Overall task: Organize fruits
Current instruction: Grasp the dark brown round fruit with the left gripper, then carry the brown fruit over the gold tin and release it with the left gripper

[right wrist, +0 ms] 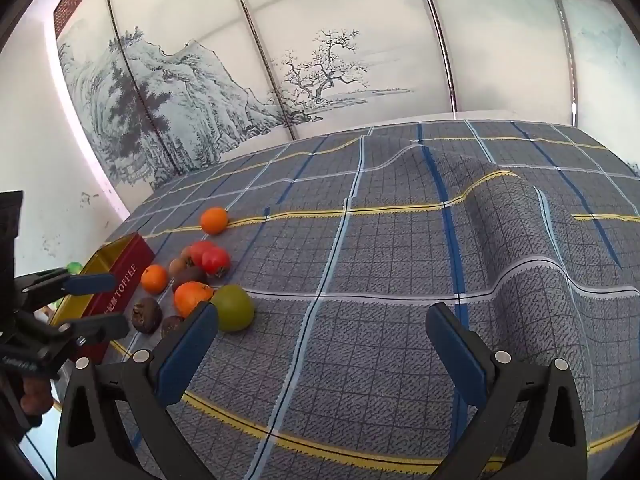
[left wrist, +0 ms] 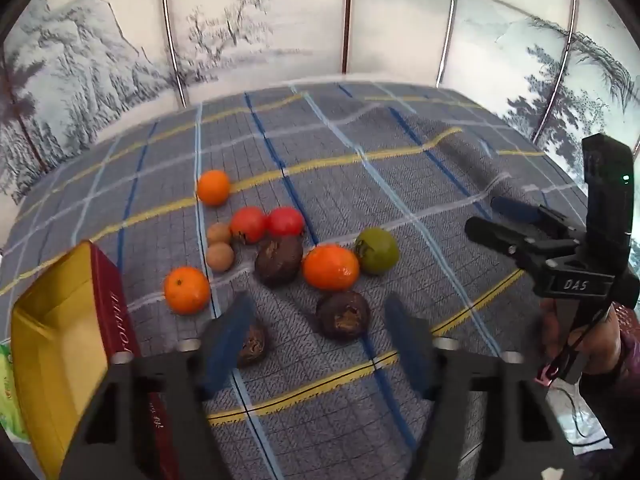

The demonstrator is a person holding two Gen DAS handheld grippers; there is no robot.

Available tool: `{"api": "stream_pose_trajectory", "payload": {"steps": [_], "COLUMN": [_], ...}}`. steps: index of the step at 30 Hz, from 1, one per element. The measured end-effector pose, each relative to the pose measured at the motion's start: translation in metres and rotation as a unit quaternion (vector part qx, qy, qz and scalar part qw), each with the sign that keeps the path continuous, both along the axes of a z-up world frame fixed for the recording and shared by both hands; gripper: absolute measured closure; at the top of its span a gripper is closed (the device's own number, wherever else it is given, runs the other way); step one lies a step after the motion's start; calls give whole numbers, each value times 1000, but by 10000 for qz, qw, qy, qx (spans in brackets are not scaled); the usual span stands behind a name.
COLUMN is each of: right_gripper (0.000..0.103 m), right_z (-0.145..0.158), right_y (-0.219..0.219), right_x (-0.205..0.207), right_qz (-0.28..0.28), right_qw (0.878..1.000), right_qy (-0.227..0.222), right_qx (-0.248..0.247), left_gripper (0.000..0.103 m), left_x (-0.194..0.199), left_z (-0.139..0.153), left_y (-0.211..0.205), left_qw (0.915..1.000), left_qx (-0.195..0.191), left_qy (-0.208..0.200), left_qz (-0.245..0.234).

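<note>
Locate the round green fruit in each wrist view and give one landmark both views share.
Left wrist: the round green fruit lies right of centre, beside a large orange fruit.
Right wrist: lower left, just past the gripper's left finger.
Shared landmark: the red tin box with gold lining.

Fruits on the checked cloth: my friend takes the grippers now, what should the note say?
Left gripper: jaws open, holding nothing, above the dark brown fruits.
Right gripper: jaws wide open, empty, over bare cloth beside the green fruit.
Fruits: oranges, red ones, small tan ones, all loose on the cloth.
Toffee tin: open on the left; the inside that shows is empty.
Done: nothing sorted.
Left: every fruit.
</note>
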State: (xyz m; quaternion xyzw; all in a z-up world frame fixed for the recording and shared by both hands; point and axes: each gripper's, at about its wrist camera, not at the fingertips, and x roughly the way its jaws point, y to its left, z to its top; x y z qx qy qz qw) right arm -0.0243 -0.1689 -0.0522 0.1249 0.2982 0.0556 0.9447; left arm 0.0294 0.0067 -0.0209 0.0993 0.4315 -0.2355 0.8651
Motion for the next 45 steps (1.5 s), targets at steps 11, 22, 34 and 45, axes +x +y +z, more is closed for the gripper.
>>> {"api": "stream_pose_trajectory", "payload": {"steps": [11, 22, 34, 45], "right_gripper": [0, 0, 0, 0], "right_z": [-1, -2, -15, -21], "right_y": [2, 5, -5, -13], "right_x": [0, 2, 19, 23], "right_qz": [33, 101, -182, -433], "right_qw": [10000, 9999, 9977, 9950], "right_qy": [8, 75, 621, 853], "right_qx": [1, -10, 178, 276], "left_gripper": [56, 52, 65, 64], "left_x": [12, 29, 9, -20], "left_z": [-7, -35, -14, 22], "left_y": [20, 33, 35, 52], "left_qw": [9987, 9936, 9912, 9833], "left_qx": [84, 294, 24, 74], "left_qy": [161, 538, 170, -329], "left_qz": [477, 946, 1309, 1787]}}
